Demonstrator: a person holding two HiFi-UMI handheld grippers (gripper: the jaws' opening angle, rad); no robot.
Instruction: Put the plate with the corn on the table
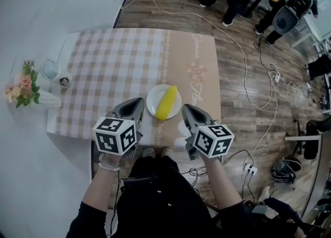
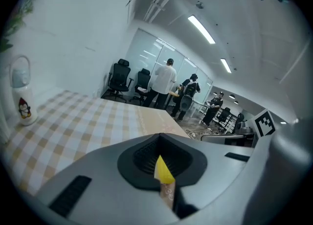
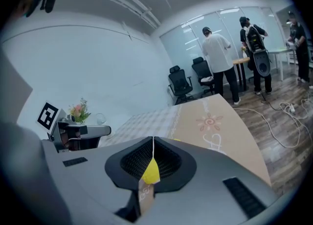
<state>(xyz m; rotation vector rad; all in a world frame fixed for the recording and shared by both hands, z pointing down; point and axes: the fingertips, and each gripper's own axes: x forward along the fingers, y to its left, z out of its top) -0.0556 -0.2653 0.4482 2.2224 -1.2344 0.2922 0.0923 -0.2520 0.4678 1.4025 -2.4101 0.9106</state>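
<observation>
Low centre in the head view, the plate (image 1: 153, 99) with its corn cob (image 1: 168, 102) sits on the worktop (image 1: 103, 66), seemingly delivered; left tool (image 1: 139, 104) and right tool (image 1: 185, 109) flank it, closed, empty.

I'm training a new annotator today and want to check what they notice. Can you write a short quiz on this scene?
1. True or false: the corn lies on the white plate.
2. In the head view, what stands to the left of the checked tablecloth? A) flowers B) a laptop C) a frying pan
3. Fill in: the left gripper and the right gripper both have their fingers ____ (open or shut).

Key: 1 true; 2 A; 3 shut.
</observation>
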